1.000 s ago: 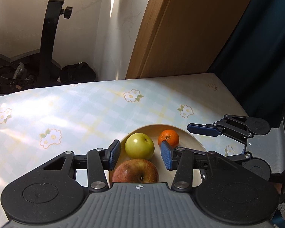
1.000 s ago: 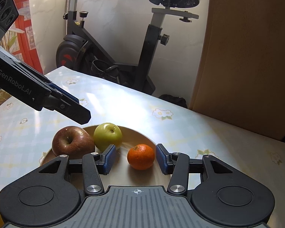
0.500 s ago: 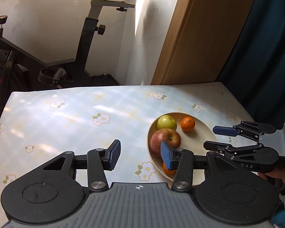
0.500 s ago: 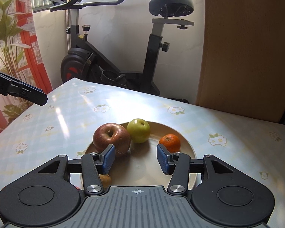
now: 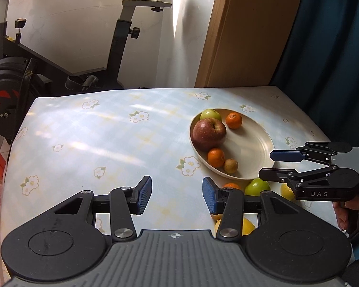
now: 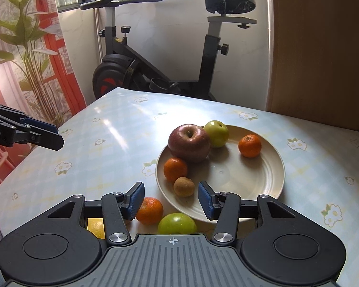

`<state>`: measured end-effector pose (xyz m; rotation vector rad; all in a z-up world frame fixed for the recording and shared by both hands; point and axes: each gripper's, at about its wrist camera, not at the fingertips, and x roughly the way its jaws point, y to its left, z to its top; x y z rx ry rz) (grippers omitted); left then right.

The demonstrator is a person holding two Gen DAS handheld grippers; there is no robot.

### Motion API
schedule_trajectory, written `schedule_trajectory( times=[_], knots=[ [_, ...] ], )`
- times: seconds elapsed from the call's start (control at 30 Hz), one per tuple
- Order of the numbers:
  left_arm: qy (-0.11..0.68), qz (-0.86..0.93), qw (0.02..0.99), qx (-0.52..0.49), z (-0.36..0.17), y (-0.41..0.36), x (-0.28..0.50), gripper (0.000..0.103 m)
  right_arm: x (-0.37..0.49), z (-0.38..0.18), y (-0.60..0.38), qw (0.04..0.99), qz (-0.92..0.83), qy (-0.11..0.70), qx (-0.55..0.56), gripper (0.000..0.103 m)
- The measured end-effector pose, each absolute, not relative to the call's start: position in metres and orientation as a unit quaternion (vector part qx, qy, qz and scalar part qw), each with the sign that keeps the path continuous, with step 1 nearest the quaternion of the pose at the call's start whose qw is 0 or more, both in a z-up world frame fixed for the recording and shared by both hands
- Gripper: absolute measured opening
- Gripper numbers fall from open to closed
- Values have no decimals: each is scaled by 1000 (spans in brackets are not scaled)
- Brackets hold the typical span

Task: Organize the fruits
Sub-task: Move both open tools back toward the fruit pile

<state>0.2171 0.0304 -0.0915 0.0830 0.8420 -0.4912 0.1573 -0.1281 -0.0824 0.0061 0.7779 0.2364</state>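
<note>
Both hand-held grippers, left (image 5: pixel 177 197) and right (image 6: pixel 171 201), pulled back from plate (image 6: pixel 263 186); jaws part-open, empty. Five fruits plated; orange (image 6: pixel 149 210), green apple (image 6: pixel 177 223) waited on desk (image 5: pixel 95 138).

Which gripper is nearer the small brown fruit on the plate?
Right. Right gripper sits just in front of the small brown fruit; left gripper is off to its left, over bare tablecloth.

"DAS" on right hand-held gripper (image 5: pixel 272 165)

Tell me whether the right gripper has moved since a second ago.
Yes. In its own view the right gripper, then over the plate around an orange, has backed off toward the near rim, open and empty.
</note>
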Motion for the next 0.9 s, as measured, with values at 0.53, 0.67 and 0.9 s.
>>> schedule_trajectory(
  times=[0.53,0.67,0.9],
  knots=[
    [399,-239,885,30,-109,35,174,49,116,-94,-116,907,121,404,-4,47],
    [395,-245,885,21,-112,28,163,49,103,-92,-121,906,124,405,-14,47],
    [394,-267,879,10,-120,9,141,48,80,-94,-133,898,129,418,-48,47]
  ],
)
